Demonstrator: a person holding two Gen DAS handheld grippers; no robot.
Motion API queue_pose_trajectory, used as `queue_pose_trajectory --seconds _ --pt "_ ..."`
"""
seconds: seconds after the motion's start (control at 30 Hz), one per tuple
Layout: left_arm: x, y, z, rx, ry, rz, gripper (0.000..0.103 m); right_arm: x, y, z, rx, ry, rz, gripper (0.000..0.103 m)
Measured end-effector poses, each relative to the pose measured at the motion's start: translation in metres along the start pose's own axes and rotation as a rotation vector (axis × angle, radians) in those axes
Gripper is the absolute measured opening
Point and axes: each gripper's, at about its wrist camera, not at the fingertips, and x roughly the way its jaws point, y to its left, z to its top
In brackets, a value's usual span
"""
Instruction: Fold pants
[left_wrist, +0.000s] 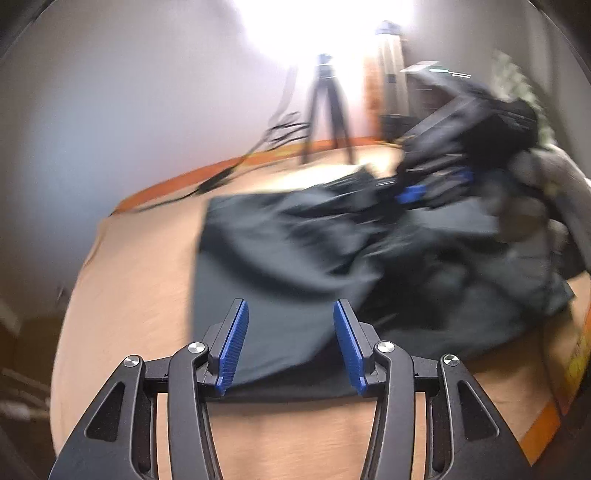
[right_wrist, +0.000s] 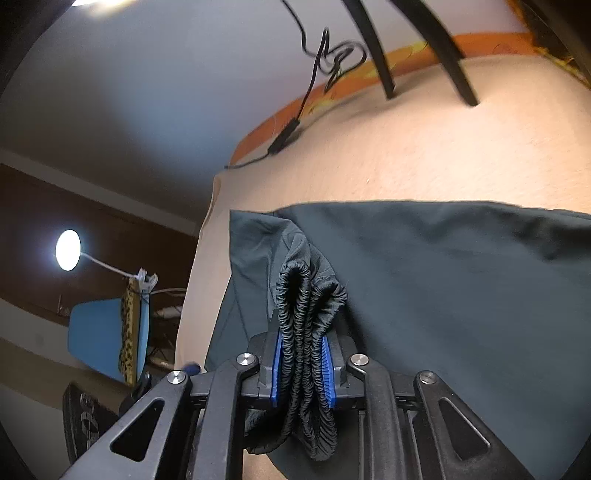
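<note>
Pale wooden tabletop (left_wrist: 140, 266) with an orange edge band, dark pants (left_wrist: 295, 266) spread flat across its middle and bunched toward the right, black tripod (left_wrist: 328, 110) legs standing at the far edge, black cable (right_wrist: 295, 122) trailing along that edge

The left gripper (left_wrist: 291, 339) hangs low with its two blue-padded fingers (left_wrist: 234, 347) spread wide apart and nothing between them. The right gripper (right_wrist: 303, 365) has its blue pads (right_wrist: 276, 369) pressed together, clamping a bunched, gathered waistband (right_wrist: 304, 332) that stands up between the fingers.
</note>
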Motion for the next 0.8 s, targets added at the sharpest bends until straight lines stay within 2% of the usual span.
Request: queue_pose_trajectory --seconds 0.13,0.2,0.3,0.57,0.8 --pt "0.006 0.023 0.002 -0.064 0.023 0.007 0.047 -0.022 -0.005 -0.005 0.005 -0.039 -0.015 0.016" --pt "0.008 0.026 0.003 -0.08 0.032 0.006 0.047 -0.035 -0.01 -0.007 0.018 -0.046 -0.007 0.016" --pt "0.005 0.023 0.001 -0.084 0.05 -0.001 0.047 -0.063 -0.019 -0.014 0.004 -0.063 -0.043 0.016" --pt "0.005 -0.011 0.006 -0.069 0.071 -0.061 0.047 -0.128 -0.059 -0.034 0.055 -0.098 -0.098 0.016" --pt "0.005 -0.06 0.013 -0.008 0.066 -0.108 0.047 -0.182 -0.084 -0.049 0.083 -0.145 -0.152 0.016"
